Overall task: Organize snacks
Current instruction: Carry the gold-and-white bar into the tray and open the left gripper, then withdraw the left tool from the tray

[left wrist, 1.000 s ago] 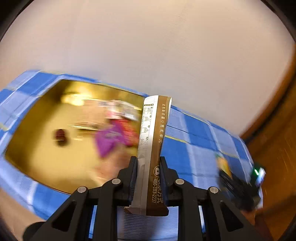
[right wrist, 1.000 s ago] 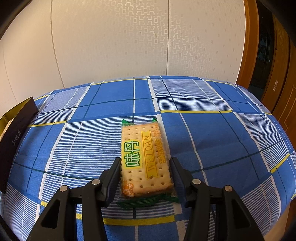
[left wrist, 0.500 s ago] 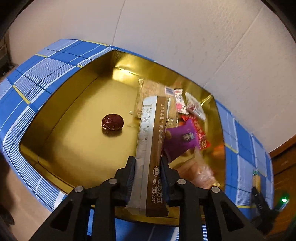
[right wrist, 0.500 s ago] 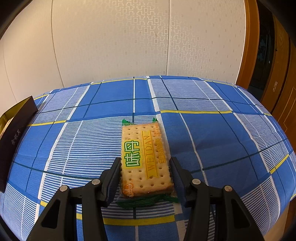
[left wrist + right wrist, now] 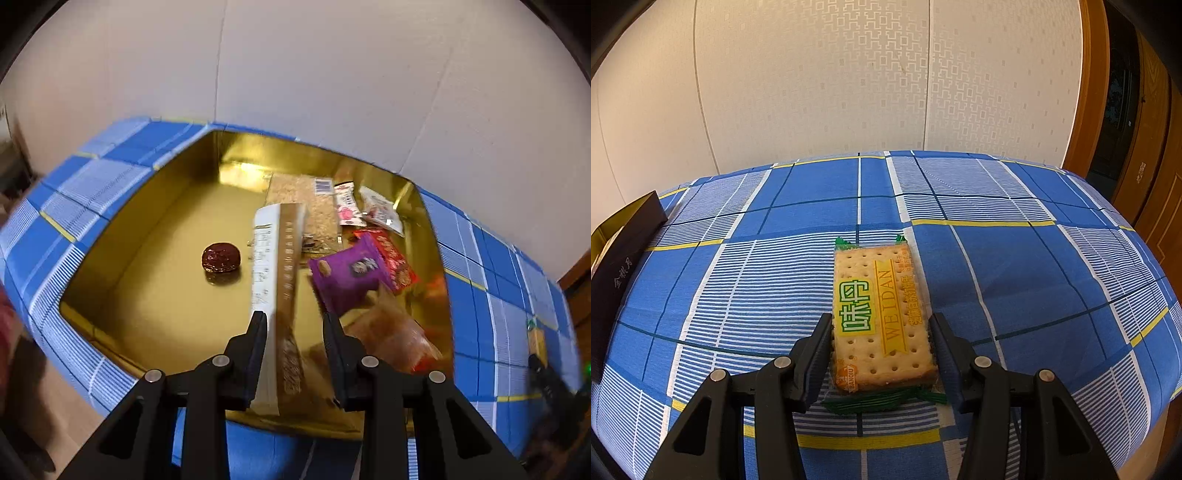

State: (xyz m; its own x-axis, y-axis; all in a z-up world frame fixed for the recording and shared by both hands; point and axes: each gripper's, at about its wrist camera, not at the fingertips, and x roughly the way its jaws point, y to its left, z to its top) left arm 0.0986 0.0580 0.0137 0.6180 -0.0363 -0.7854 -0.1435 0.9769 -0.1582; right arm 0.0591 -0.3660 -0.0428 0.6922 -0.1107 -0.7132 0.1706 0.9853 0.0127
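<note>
A long brown and white snack bar (image 5: 280,266) stands between the fingers of my left gripper (image 5: 295,321), above the gold tin (image 5: 122,236). The jaws are opening; the right finger is clear of the bar, which looks blurred. In the tin lie a dark red date (image 5: 221,257), a purple packet (image 5: 347,273), a red packet (image 5: 395,258) and a grain bar (image 5: 314,206). My right gripper (image 5: 879,328) is shut on a cracker packet (image 5: 879,317) that lies flat on the blue checked cloth (image 5: 1034,277).
In the right wrist view the tin's dark outer wall (image 5: 624,258) stands at the cloth's left edge. A pale wall runs behind the table and a wooden door frame (image 5: 1126,110) is at the right. More small wrapped snacks (image 5: 369,206) fill the tin's far right corner.
My left gripper swung over the tin and tipped downward, and its jaws have parted from the snack bar. The right gripper and cracker packet have not moved.
</note>
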